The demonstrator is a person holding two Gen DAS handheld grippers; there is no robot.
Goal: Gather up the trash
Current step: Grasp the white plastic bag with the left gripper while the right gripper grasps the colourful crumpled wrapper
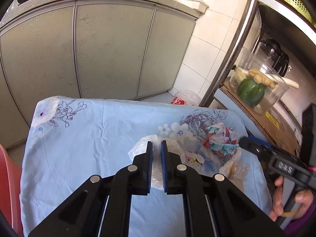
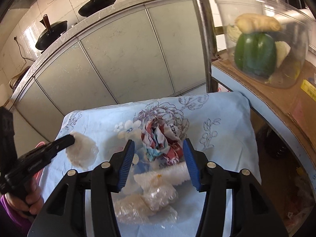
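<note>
Your left claw (image 1: 157, 148) is clamped on the clear plastic bag (image 1: 142, 148); your right claw (image 2: 159, 148) stands half-wide around the crumpled wrapper (image 2: 161, 140) (not yet pinched). Both pieces, plus the bubble wrap (image 2: 152, 195), lie on the cloth-covered counter (image 1: 88, 138), so nothing looks collected.
</note>
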